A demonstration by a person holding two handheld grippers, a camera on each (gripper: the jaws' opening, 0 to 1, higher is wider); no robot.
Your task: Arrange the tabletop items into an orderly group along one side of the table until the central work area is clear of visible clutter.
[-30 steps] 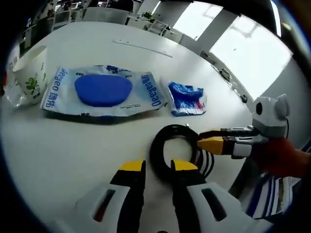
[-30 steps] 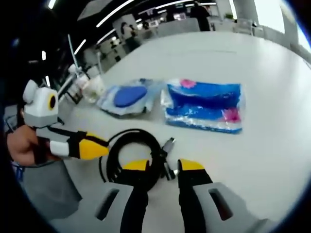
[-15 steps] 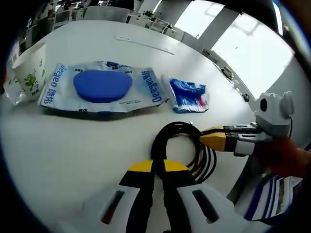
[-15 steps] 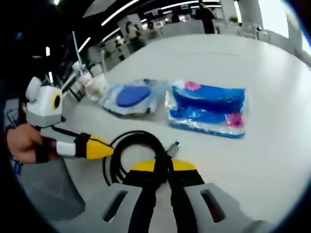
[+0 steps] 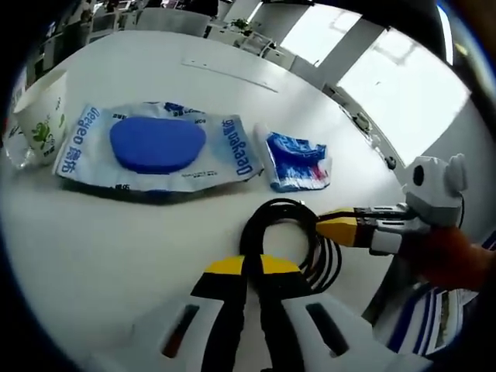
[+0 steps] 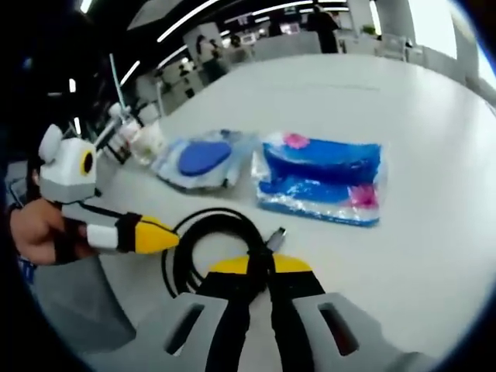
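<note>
Left claw (image 5: 252, 267) pinched together on the near side of the coiled black cable (image 5: 285, 240), yellow tips meeting over the loop. Right claw (image 6: 260, 266) likewise clamped on the same cable (image 6: 203, 248), gripping beside the metal plug end (image 6: 274, 236); seen from the left gripper view, right claw (image 5: 341, 226) comes in from the right and bites the coil's far side. Cable lying on the white bench (image 5: 93, 240) near its edge closest to the person, a hand (image 6: 37, 231) behind the left claw (image 6: 151, 235) in the right gripper view. Beyond the cable: wet-wipes pack with blue lid (image 5: 155, 147), flat, well apart from the coil; small blue crumpled packet (image 5: 297, 159) just beside it, nearer the cable; paper cup with green print (image 5: 43, 116) at the far left, next to the wipes. Same wipes pack (image 6: 203, 159) and a blue plastic-wrapped pack with pink flowers (image 6: 322, 180) side by side in the right gripper view. Broad bare bench surface past the packs toward the far edge, and open room right of the flowered pack. Chairs and windows beyond the bench edge.
</note>
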